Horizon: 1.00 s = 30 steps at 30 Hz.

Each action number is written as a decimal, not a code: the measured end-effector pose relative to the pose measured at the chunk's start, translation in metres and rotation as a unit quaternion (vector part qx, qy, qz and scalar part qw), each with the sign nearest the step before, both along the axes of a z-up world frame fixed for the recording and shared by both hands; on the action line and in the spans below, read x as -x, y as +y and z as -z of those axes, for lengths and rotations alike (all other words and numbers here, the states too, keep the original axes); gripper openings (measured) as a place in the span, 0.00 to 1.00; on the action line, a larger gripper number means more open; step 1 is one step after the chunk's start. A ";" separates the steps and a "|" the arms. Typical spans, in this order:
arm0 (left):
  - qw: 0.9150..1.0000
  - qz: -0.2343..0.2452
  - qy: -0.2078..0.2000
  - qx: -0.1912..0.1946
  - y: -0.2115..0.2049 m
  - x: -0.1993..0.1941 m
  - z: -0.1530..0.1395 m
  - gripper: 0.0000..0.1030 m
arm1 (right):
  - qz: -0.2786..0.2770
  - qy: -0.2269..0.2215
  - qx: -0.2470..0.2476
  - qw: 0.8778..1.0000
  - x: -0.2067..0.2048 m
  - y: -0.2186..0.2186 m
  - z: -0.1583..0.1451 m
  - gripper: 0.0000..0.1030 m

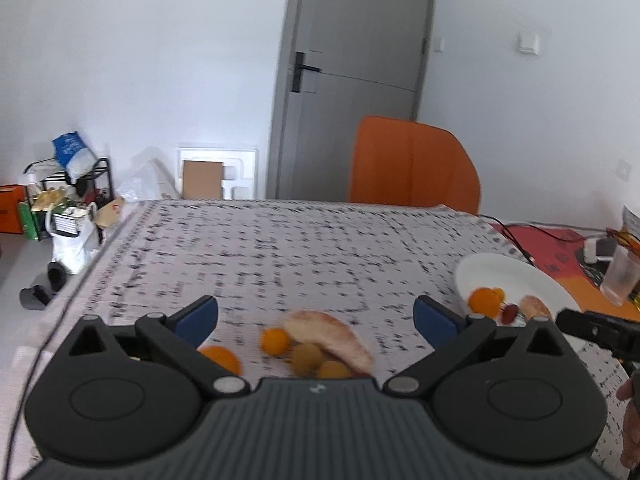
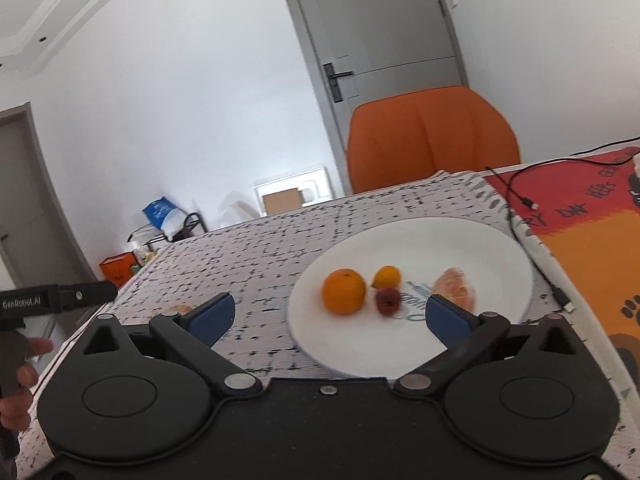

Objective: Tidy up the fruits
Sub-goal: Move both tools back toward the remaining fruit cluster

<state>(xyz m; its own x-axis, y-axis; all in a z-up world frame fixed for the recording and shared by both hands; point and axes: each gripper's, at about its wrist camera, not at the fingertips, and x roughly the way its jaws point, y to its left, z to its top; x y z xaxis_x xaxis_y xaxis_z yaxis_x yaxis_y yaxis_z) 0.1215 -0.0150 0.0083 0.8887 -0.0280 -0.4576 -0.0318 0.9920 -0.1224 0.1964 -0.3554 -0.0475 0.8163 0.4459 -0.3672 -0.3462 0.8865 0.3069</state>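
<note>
Some fruit sits on the plate point(image 2: 500, 248), more fruit point(image 1: 316, 348) waits on the table, both grippers' fingers wide and empty.

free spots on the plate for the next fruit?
The plate is bare along its far half, behind the orange, and along the near rim below the red fruit. Its middle is crowded: orange, small yellow fruit, red fruit, peeled segment.
</note>
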 end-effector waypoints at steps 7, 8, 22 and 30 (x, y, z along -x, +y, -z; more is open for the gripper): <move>0.999 -0.036 -0.009 0.006 0.033 0.010 -0.006 0.96 | -0.034 0.003 -0.004 0.999 0.001 0.019 -0.003 1.00; 0.999 -0.039 -0.008 0.008 0.037 0.011 -0.006 0.96 | -0.036 0.004 -0.004 0.999 0.001 0.022 -0.003 1.00; 0.998 -0.065 -0.010 0.019 0.066 0.023 0.003 0.96 | -0.075 0.010 0.010 0.997 0.000 0.056 -0.004 1.00; 0.997 -0.068 -0.004 0.035 0.077 0.022 0.013 0.91 | -0.098 0.010 0.021 0.995 0.001 0.078 -0.004 1.00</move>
